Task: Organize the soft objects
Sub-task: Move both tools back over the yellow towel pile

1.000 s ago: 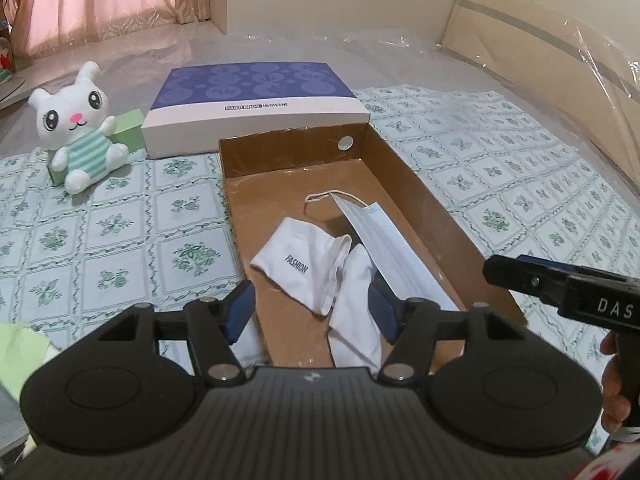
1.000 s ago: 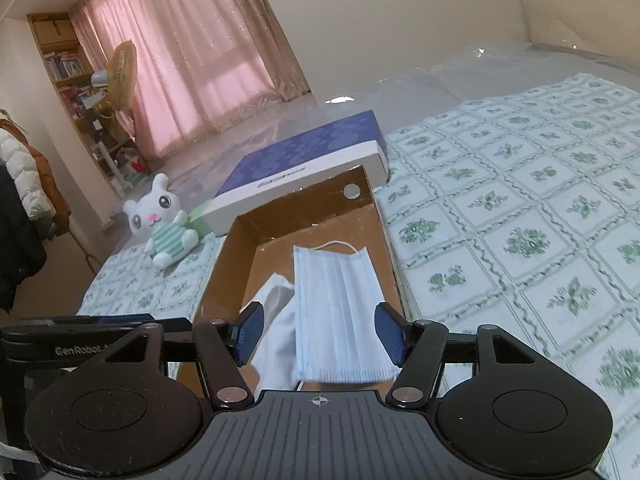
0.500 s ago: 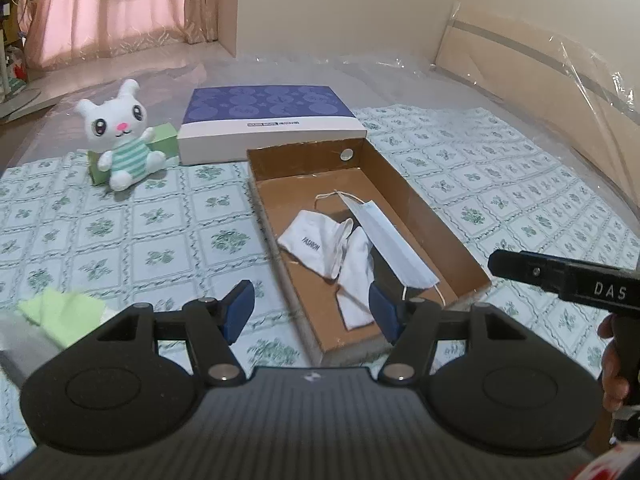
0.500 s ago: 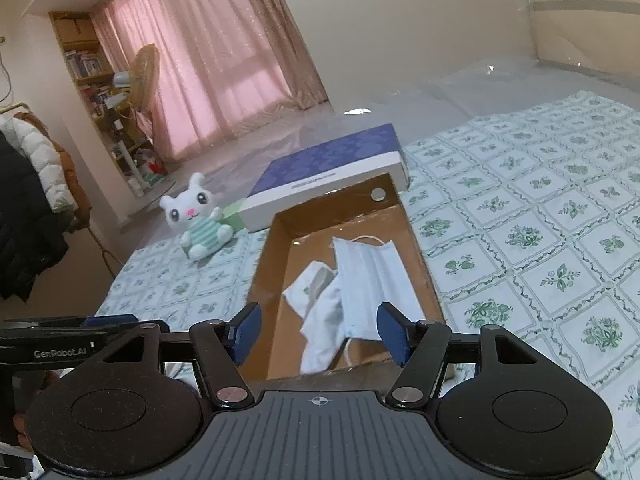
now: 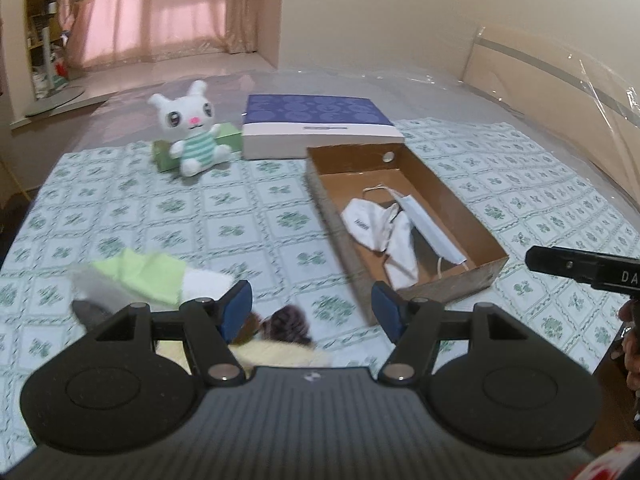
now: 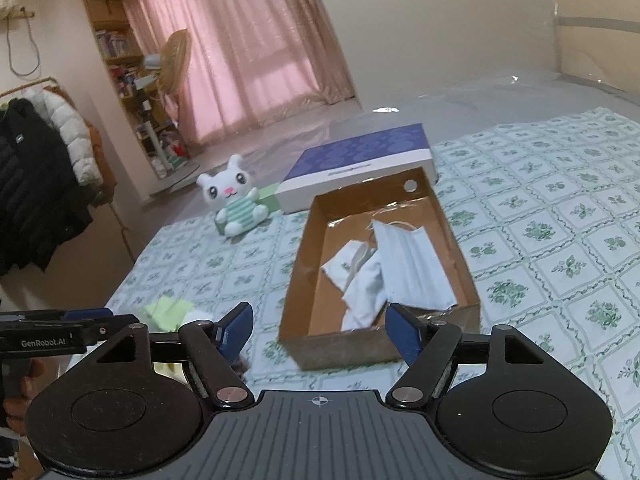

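both tools are out of the box and empty right now: the left tool (image 5: 310, 312) hangs with its jaws spread and nothing between them, low in the left wrist view, and the right tool (image 6: 318, 330) has just been opening its jaws wider, also with nothing between them. the cardboard box (image 5: 486, 236), right of centre in the left wrist view, already holds the blue face mask (image 6: 412, 264) leaning on its right wall and the white cloth pieces (image 5: 380, 228) beside it. the loose pile sits at lower left on the bed's patterned sheet (image 5: 224, 224): a green cloth (image 5: 140, 272) over something white, with a dark fuzzy item (image 5: 290, 320) and a pale yellow one (image 5: 280, 354) right under the left tool. risk here, as i judge it: those pieces overlap, so a pinch could drag two up at once or snag the sheet. the fuzzy item is blurred, so aiming is guesswork. the plush rabbit (image 5: 192, 132), upper left, is bulky and may crowd the box and shove the mask out.
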The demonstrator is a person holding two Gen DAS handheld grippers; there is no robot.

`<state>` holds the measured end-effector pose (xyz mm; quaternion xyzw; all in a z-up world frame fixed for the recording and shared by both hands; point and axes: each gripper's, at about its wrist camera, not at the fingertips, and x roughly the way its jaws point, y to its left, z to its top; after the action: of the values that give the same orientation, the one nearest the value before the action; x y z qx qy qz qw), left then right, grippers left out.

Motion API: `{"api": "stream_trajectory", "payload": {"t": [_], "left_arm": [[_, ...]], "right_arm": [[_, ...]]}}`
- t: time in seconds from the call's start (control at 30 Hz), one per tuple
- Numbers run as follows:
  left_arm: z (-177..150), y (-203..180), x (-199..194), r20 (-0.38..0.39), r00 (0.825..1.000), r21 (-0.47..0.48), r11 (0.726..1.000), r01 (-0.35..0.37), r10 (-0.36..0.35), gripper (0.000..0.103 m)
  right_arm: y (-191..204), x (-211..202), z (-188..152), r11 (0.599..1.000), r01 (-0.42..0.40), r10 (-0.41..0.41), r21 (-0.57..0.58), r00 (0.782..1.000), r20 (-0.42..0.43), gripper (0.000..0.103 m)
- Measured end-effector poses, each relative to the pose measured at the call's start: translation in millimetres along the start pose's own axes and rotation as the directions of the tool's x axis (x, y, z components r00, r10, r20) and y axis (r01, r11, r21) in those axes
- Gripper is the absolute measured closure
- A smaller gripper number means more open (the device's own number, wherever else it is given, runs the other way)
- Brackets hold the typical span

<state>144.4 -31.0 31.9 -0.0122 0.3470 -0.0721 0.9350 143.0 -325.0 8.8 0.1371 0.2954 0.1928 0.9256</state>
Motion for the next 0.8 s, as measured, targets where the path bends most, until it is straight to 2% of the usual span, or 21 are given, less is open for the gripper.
{"api": "stream_trajectory", "payload": {"t": [0.27,0.57,0.8], "left_arm": [[-27.6,33.8,-24.6,-0.022,0.998,-0.054,0.996,-0.066,0.065,0.039],[-55.3,68.3,-50.1,-0.033,0.987,-0.116,0.98,-0.163,0.16,0.039],[-71.4,85.2,-57.4,-0.053,0.98,-0.157,0.968,-0.196,0.19,0.039]], "right_arm": [[16.2,0.5,-15.4,0.999,-0.024,0.023,-0.021,0.999,-0.028,0.029],[37.7,12.1,-34.7,0.996,-0.057,0.051,-0.07,0.994,-0.092,0.029],[54.1,26.9,-48.2,0.991,-0.098,0.083,-0.095,0.986,-0.148,0.029]]}}
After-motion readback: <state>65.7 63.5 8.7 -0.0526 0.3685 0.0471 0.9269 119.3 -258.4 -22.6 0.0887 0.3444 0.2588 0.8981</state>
